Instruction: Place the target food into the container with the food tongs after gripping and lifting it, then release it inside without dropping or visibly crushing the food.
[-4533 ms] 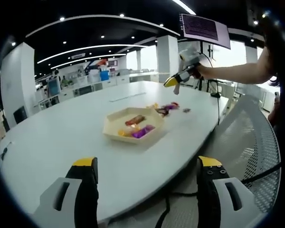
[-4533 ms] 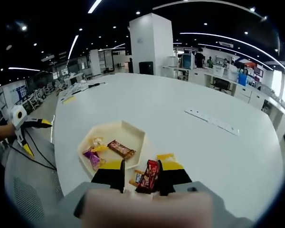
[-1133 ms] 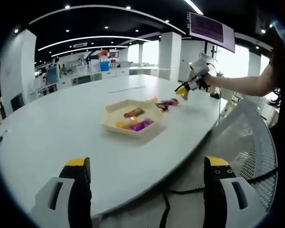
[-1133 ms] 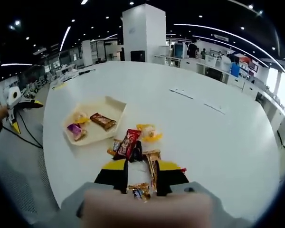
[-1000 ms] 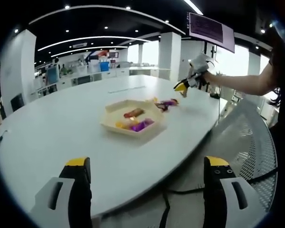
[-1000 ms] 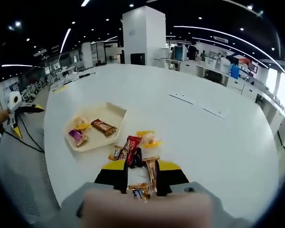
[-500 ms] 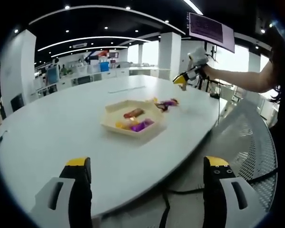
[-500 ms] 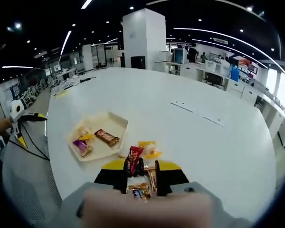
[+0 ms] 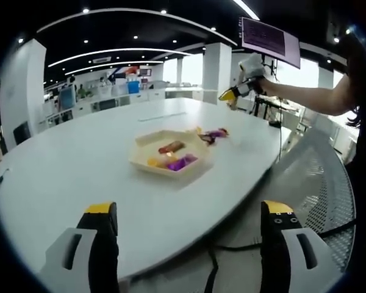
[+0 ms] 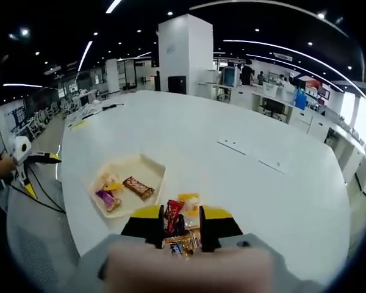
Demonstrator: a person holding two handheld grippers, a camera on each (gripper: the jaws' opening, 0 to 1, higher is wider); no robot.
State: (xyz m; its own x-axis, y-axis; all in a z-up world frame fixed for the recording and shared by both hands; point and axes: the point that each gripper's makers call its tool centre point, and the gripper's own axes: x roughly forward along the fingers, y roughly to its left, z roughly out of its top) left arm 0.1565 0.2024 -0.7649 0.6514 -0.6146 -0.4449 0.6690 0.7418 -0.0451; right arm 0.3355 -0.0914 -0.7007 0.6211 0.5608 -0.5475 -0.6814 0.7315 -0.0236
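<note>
My right gripper [image 10: 181, 215] is shut on a gold-wrapped snack bar [image 10: 180, 244] and hangs high over the white table [image 10: 232, 122]. Below its jaws lie a red bar [image 10: 172, 210] and a yellow snack [image 10: 189, 200]. The cream tray [image 10: 143, 168] holds a brown bar [image 10: 138, 187], a purple sweet [image 10: 105, 196] and a yellow sweet [image 10: 111, 185]. In the left gripper view the tray [image 9: 147, 139] sits mid-table, loose snacks [image 9: 212, 133] beside it, and the right gripper [image 9: 230, 94] is raised beyond them. My left gripper [image 9: 189, 244] is open, off the table's near edge.
A person's arm [image 9: 305, 97] reaches in from the right. A mesh chair [image 9: 323, 177] stands by the table edge, cables [image 9: 232, 249] on the floor. A monitor [image 9: 269, 39] hangs behind. The left gripper [image 10: 33, 160] shows far left. White strips [image 10: 256, 155] lie on the table.
The right gripper has risen away from the table with the gold bar, so the tray and loose snacks look smaller. The left gripper has stayed still.
</note>
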